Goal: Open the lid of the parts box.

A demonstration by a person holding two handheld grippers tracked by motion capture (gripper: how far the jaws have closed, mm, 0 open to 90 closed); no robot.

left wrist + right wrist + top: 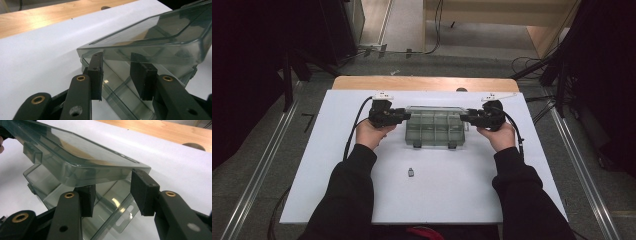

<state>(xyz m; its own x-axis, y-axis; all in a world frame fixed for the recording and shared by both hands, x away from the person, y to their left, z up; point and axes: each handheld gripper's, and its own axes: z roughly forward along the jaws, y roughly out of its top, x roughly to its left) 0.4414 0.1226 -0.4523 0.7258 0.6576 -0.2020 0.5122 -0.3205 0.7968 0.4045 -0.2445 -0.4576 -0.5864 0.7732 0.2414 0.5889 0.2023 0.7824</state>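
Flanking the box (435, 126) mid-sheet (337, 165): left gripper (404, 116) and right gripper (466, 118), jaws apart w/ pads under its raised lid (160, 37); small clip (411, 173) lies near box front.

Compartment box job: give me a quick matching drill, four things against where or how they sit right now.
Things:
1. clear compartment box
2. box lid
3. small grey part
4. left gripper

Places or states:
A. lying alone on the white sheet, nearer the person than the box
B. at the box's left end, jaws apart just under the lid's rim
C. raised above the base, partly open
D. mid-table, between the two grippers

Pairs: 1-D, 2-C, 3-A, 4-B
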